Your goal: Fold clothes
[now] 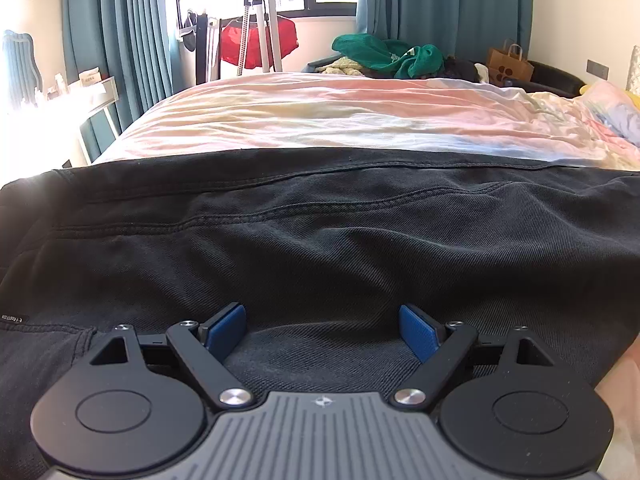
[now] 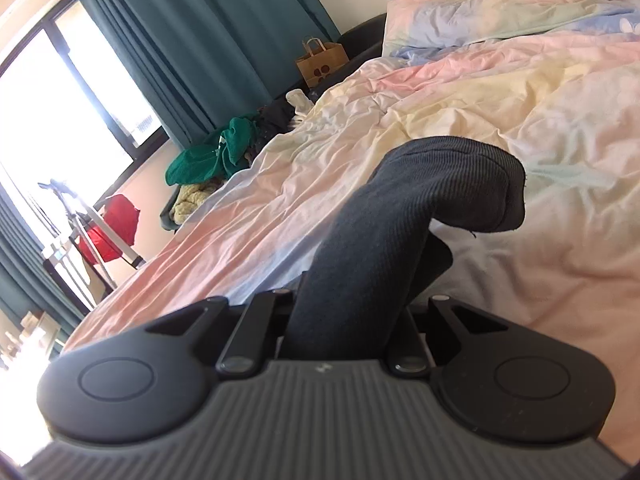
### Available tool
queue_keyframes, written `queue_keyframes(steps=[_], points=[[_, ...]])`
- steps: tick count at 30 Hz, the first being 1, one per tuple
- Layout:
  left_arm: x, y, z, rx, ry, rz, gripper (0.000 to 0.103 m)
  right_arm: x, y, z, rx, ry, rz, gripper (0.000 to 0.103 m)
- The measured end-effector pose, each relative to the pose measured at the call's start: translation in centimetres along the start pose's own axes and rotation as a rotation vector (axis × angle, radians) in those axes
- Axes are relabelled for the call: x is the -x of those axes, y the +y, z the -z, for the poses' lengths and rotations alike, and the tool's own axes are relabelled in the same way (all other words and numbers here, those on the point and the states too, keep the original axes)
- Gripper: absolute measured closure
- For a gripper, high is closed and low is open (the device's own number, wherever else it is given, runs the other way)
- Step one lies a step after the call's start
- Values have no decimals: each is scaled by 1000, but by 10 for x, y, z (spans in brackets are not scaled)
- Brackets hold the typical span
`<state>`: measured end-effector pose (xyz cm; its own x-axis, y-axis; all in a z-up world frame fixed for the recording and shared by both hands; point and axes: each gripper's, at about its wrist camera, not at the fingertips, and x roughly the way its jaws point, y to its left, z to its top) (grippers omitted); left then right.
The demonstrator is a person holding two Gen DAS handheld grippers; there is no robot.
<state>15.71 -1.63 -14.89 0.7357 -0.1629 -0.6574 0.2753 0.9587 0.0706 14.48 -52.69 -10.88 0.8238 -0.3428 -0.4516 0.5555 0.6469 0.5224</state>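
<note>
A: Left claw (image 1: 322, 330)?
B: Spread apart, blue pads (image 1: 226, 330) resting low on the black garment (image 1: 320, 232), likely pinning it flat on the bed (image 1: 320, 120).
A: Right claw (image 2: 340, 320)?
B: Clamped on a dark ribbed strip (image 2: 400, 220), lifted above the bedding, seemingly to carry a fold.
A: Farther off?
B: Green clothes (image 1: 384, 56) heaped beyond the bed, by the curtains (image 1: 440, 0).

A small black tag (image 1: 15, 318) is sitting on the dark garment (image 1: 320, 240), carrying white lettering too tiny to read. The brown paper bag (image 2: 321, 62) is showing a dark dot logo, without readable words.
</note>
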Motion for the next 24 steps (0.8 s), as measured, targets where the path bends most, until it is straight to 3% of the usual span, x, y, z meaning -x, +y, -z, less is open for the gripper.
queue_keyframes(steps=[8, 15, 19, 24], points=[[17, 15, -8, 105, -93, 18, 19, 25, 58, 9, 311, -124, 3, 86], [29, 33, -15, 228, -142, 26, 19, 63, 140, 53, 728, -288, -80, 86], [35, 40, -17, 270, -168, 30, 19, 81, 185, 104, 971, -313, -191, 85], [41, 49, -17, 332, -183, 60, 19, 90, 216, 199, 1343, -194, -373, 85]])
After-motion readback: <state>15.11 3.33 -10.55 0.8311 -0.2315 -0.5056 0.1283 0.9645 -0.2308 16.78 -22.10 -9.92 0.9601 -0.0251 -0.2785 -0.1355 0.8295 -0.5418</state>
